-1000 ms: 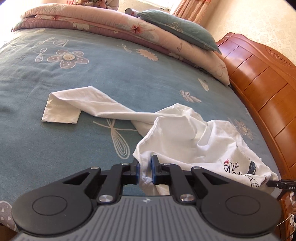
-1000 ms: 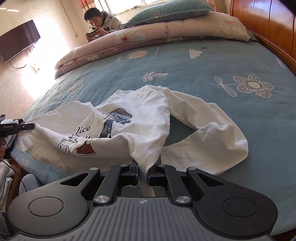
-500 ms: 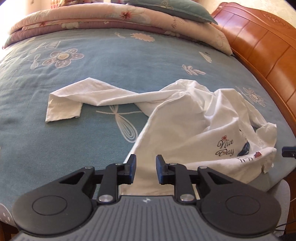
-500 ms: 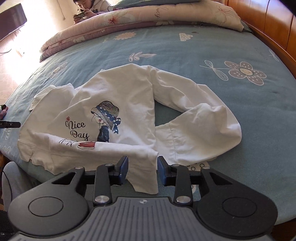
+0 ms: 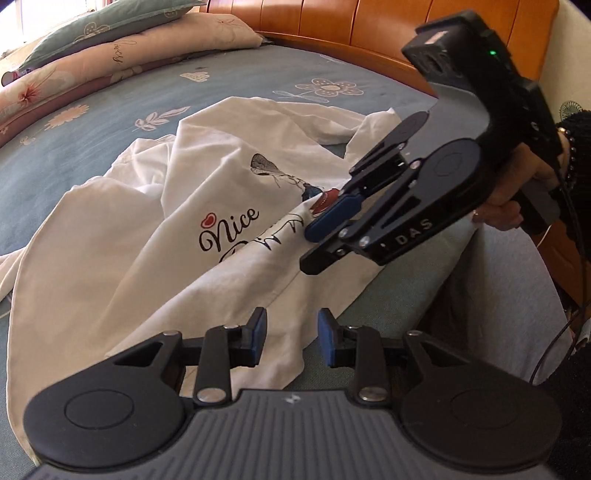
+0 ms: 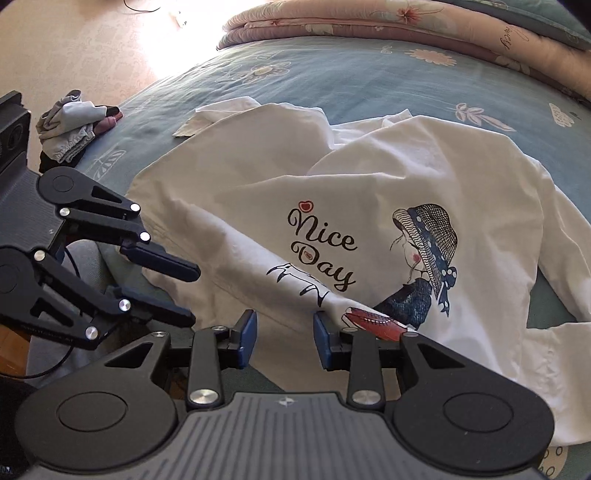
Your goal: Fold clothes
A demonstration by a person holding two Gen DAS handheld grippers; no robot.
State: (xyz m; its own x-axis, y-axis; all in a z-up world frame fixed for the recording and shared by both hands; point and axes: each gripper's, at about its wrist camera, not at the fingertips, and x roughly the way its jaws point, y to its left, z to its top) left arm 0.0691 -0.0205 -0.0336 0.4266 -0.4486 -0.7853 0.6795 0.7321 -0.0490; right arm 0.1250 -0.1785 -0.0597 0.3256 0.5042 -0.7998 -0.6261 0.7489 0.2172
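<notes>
A white long-sleeved shirt (image 5: 155,236) printed "Nice Day" lies rumpled on the blue bedspread, its hem folded up near the bed's edge; it also shows in the right wrist view (image 6: 369,206). My left gripper (image 5: 290,341) is open and empty just above the shirt's hem corner. My right gripper (image 6: 283,339) is open and empty over the folded hem. Each gripper shows in the other's view, the right one (image 5: 314,245) and the left one (image 6: 184,291), both open and close together above the hem.
The blue flowered bedspread (image 5: 110,107) covers the bed. A folded pink quilt and a pillow (image 5: 103,33) lie at the head by the wooden headboard (image 5: 351,22). A small heap of clothes (image 6: 70,125) lies at the bed's edge by the floor.
Both grippers let go of the shirt, which dropped flat onto the bed. Both then swung in toward each other at the hem near the bed's edge.
</notes>
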